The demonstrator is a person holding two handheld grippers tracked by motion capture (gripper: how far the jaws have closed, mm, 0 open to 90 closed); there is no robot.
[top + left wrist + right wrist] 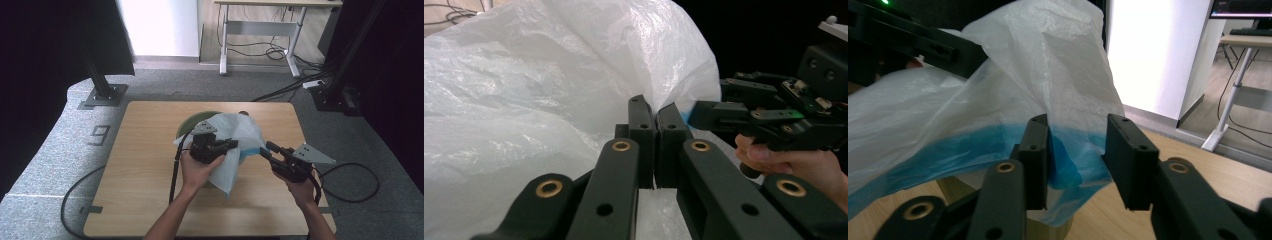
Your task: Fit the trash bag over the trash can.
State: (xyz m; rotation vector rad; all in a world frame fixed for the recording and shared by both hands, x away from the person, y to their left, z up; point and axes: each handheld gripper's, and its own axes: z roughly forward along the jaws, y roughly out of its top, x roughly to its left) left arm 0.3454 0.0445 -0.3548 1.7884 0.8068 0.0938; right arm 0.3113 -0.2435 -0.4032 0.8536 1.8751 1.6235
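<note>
A thin white plastic bag (235, 135) with a blue band along its edge is draped over a round green container (192, 121) in the middle of the wooden table (145, 190). My left gripper (231, 145) is shut on a fold of the white bag (574, 65); its jaws (655, 117) meet with the film pinched between them. My right gripper (268, 149) stands open at the bag's right side. The blue band (1075, 150) hangs between its fingers (1037, 150), touching the left one. The right gripper (774, 117) also appears in the left gripper view, held by a hand.
A black cable (175, 170) trails from the left gripper over the table's front. On the floor behind the table stand black post bases (102, 95) and a white desk frame (260, 30) with loose cables (290, 85). Bare tabletop lies left and front.
</note>
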